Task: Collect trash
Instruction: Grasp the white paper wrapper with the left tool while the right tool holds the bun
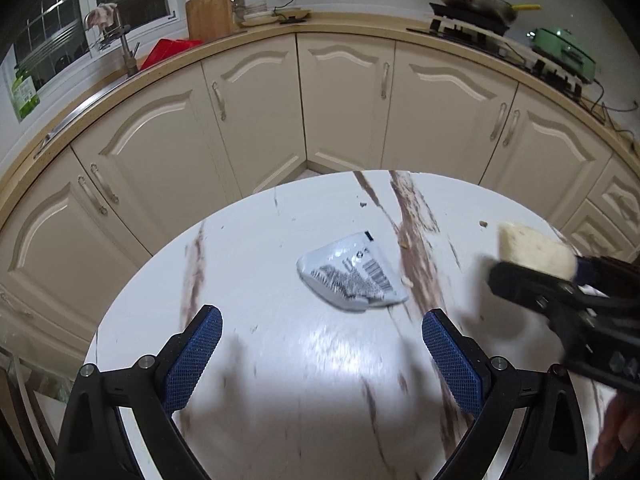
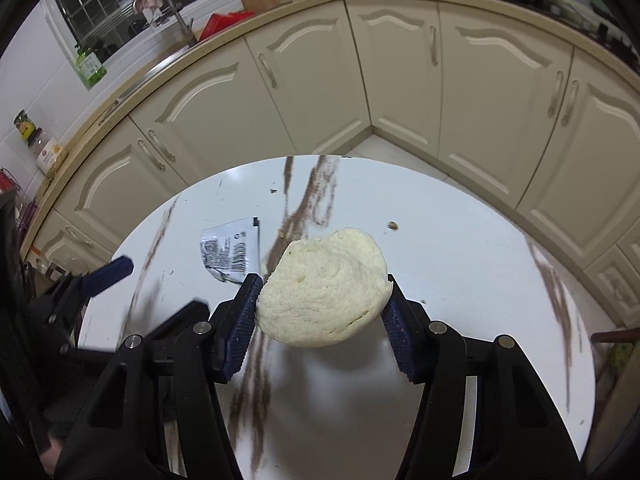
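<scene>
On the desk (image 1: 280, 360), ahead of the left gripper (image 1: 322, 354): white wrapper (image 1: 352, 274) is lying flat, a bit right of middle, long side slanting | left jaws are standing wide apart, empty, nearer | right gripper (image 2: 322, 314) jaws are squeezing the bread lump (image 2: 326, 288) above the desk

Left wrist view: you look steeply down along its fingers, close over the round marble table (image 1: 256, 264), toward the corner cabinets (image 1: 344, 100) at twelve o'clock. Right wrist view: the same downward slant and heading, equally close. Shared ground: table, cabinets, the printed wrapper (image 1: 352, 276) (image 2: 232, 254). The right gripper (image 1: 532, 268) shows in your left view at three o'clock.
</scene>
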A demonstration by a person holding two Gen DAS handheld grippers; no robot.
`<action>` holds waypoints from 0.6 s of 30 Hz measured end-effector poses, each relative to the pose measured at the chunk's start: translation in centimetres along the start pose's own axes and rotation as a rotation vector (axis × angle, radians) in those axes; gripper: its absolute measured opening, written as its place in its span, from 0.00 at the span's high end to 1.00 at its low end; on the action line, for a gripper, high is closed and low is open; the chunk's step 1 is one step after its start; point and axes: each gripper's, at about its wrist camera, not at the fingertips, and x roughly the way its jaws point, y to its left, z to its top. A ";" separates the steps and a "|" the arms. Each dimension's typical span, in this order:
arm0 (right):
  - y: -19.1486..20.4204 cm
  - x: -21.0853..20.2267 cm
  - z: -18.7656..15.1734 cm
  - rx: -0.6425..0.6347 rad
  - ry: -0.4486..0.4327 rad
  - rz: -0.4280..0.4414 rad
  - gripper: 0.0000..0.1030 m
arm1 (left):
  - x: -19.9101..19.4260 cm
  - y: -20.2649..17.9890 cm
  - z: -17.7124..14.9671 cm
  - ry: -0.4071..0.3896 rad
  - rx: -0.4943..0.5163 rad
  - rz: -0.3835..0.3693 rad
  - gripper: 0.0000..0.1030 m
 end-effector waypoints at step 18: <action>-1.0 -2.0 -1.1 0.011 -0.023 0.025 0.46 | 6.6 0.0 1.8 0.016 0.008 -0.199 0.71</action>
